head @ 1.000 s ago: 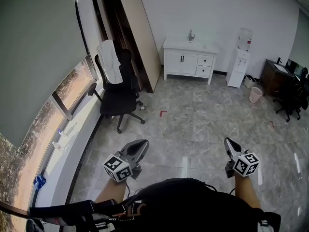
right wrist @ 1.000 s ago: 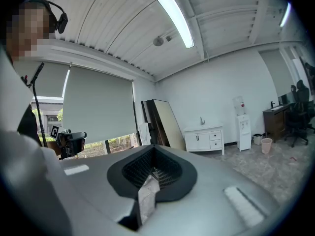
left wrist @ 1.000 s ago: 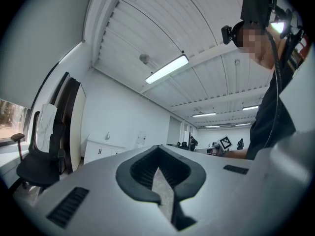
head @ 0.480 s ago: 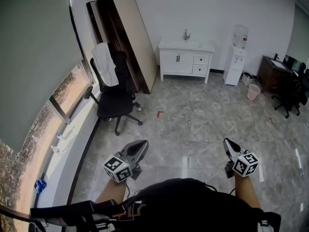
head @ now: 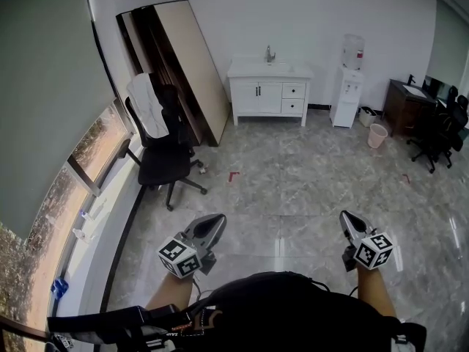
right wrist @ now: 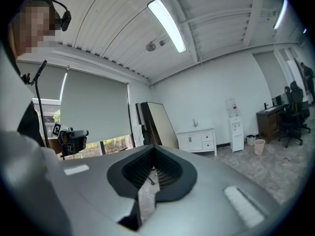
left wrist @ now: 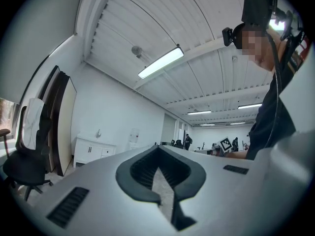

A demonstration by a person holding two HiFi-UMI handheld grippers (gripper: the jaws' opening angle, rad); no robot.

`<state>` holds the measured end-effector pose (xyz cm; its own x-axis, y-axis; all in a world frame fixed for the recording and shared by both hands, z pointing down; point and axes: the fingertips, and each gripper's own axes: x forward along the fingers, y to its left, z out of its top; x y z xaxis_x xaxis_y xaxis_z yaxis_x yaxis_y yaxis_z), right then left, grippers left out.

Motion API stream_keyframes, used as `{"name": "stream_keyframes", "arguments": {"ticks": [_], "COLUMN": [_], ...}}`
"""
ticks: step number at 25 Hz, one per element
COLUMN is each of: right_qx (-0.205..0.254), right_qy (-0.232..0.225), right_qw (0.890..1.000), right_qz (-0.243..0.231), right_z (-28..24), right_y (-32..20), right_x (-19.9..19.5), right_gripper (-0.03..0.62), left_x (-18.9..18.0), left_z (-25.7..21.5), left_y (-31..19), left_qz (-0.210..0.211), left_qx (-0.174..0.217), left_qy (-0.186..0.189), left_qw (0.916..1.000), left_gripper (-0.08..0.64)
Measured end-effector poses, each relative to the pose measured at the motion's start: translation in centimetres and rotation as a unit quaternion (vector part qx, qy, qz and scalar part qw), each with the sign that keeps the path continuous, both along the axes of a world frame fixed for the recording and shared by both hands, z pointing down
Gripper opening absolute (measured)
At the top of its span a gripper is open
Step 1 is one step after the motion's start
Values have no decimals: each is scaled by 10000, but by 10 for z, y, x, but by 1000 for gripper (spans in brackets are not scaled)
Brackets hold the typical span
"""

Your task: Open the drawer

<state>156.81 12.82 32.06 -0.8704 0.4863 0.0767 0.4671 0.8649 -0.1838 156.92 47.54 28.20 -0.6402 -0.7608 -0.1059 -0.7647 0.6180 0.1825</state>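
Note:
A white sink cabinet [head: 267, 94] stands against the far wall, with two small drawers [head: 293, 98] stacked at its right end, both closed. It also shows small in the left gripper view as the cabinet [left wrist: 93, 151] and in the right gripper view as the cabinet [right wrist: 197, 140]. My left gripper [head: 216, 221] and right gripper [head: 344, 216] are held level in front of my body, far from the cabinet, pointing across the marble floor. Both are shut with nothing between the jaws, as the left gripper [left wrist: 158, 149] and right gripper [right wrist: 153, 150] show close up.
A black office chair [head: 165, 160] with a white garment stands at the left by the window ledge [head: 95, 211]. Tall boards [head: 183, 64] lean on the wall. A water dispenser [head: 344, 94], a pink bin [head: 377, 135] and a dark desk [head: 407, 97] with chairs are at the right.
The room has slid left and a little down in the head view as I move over the floor. Both grippers keep their place in the picture and stay shut.

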Motion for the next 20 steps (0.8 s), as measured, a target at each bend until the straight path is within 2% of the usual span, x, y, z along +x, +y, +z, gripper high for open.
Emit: {"name": "stream_keyframes", "arguments": {"ticks": [11,20], "right_qx": [-69,-100], "right_qy": [45,99], "right_qw": [9997,9996], "right_qz": [233,255], "right_z": [7,13], "right_y": [-82,-90], "right_x": [8,-9], "right_gripper": [-2,-3], "left_x": [-13,-37], "left_z": [-1,2], "left_y": [-89,-96], "left_qz": [315,309], "left_qx": [36,9], "left_qy": [112,175], "left_qw": [9994,9994], "left_gripper": [-6,-6]}}
